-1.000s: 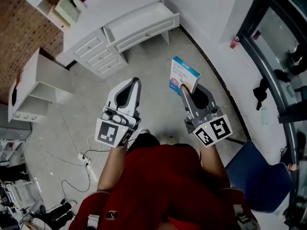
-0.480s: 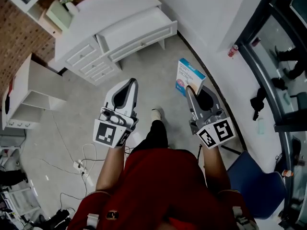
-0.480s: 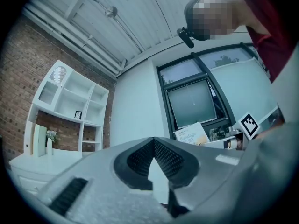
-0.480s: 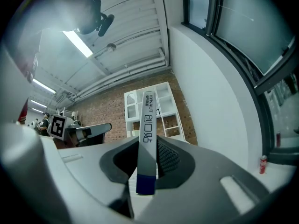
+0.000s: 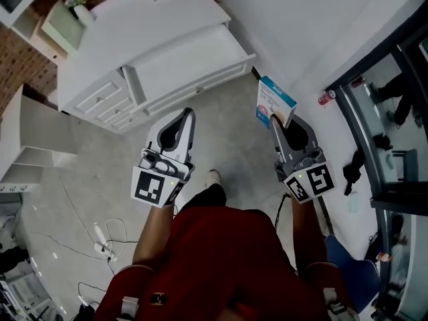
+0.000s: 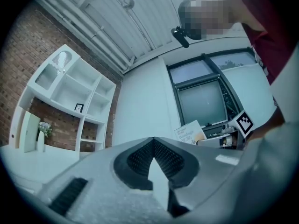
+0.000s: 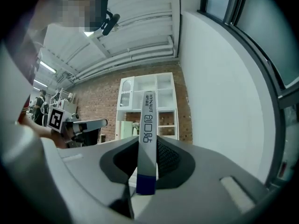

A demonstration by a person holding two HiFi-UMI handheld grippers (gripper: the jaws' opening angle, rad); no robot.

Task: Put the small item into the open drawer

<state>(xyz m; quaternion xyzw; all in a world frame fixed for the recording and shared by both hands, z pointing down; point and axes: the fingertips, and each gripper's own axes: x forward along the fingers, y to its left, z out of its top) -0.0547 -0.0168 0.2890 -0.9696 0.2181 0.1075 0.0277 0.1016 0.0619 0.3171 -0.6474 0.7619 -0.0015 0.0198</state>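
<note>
My right gripper (image 5: pixel 275 120) is shut on a small blue and white box (image 5: pixel 273 100), held upright over the grey floor. In the right gripper view the box's narrow edge (image 7: pixel 148 134) stands between the pads. The left gripper (image 5: pixel 188 112) hangs beside it, shut, with nothing in it; its tips meet in the left gripper view (image 6: pixel 152 141). Ahead of both stands a white desk (image 5: pixel 154 19) with its wide drawer (image 5: pixel 200 80) pulled out. Both grippers are short of the drawer front, the box to the right of it.
A red can (image 5: pixel 326 97) lies by the window wall at the right. A white side cabinet (image 5: pixel 30 136) stands at the left, and cables with a power strip (image 5: pixel 100 235) lie on the floor. A tall white shelf unit (image 6: pixel 70 97) rises behind the desk.
The person has stepped forward: the desk and its open drawer are nearer and larger. The right gripper with the box has shifted right in view. Both grips are unchanged.
</note>
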